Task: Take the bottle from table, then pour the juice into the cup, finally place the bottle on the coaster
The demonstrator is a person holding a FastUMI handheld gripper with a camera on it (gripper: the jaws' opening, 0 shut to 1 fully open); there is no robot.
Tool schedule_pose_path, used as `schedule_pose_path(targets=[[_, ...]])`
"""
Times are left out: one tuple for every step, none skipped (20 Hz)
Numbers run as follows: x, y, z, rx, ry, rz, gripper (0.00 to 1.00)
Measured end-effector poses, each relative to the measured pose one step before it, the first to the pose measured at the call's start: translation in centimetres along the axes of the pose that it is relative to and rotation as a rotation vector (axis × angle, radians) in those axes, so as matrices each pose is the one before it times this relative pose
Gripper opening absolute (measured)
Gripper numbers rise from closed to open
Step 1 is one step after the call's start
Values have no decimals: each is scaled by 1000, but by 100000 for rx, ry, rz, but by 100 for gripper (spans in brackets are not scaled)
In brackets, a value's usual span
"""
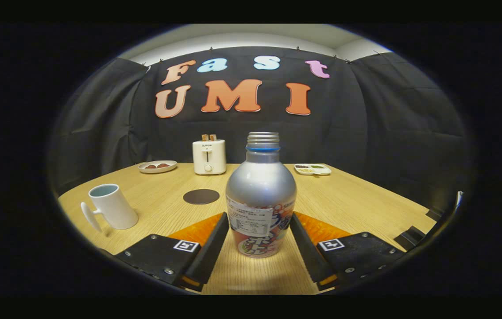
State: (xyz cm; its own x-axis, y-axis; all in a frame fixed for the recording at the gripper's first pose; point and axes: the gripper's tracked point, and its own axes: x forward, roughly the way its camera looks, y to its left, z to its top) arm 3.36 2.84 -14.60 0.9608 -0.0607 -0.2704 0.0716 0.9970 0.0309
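A silver bottle [260, 190] with a printed label and a bare threaded neck stands upright between my fingers. My gripper [260, 217] is shut on the bottle, with both fingertips [220, 226] pressed against its lower sides. I cannot tell whether its base rests on the wooden table [366, 199] or hangs just above it. A white cup [111, 207] with its handle toward me stands to the left, beyond the left finger. A dark round coaster [201, 196] lies flat on the table, just left of the bottle and further off.
At the back of the table stand a white toaster [209, 156] with two slices in it, a small plate [157, 166] with dark pieces to its left, and a white tray [312, 169] of food to the right. Black cloth walls close the booth.
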Motion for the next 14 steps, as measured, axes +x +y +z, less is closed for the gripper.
schedule_pose_path(targets=[[31,125,-130,596,734,-58,81],[72,11,-10,495,586,-528,80],[-37,104,-22,52,641,-364,79],[-94,260,44,-216,614,-147,78],[-244,278,112,-461,190,-83,79],[-283,296,294,-653,-451,165,78],[-283,417,415,-499,-1039,449,79],[-257,581,357,-773,-548,836,78],[-225,545,376,-942,-218,611,78],[-307,512,408,-1424,-530,379,78],[-252,468,485,-1653,-697,211,78],[-273,532,429,-1864,-908,202,78],[-237,523,491,-1928,-825,-170,78],[-253,424,367,-2362,-685,-111,78]])
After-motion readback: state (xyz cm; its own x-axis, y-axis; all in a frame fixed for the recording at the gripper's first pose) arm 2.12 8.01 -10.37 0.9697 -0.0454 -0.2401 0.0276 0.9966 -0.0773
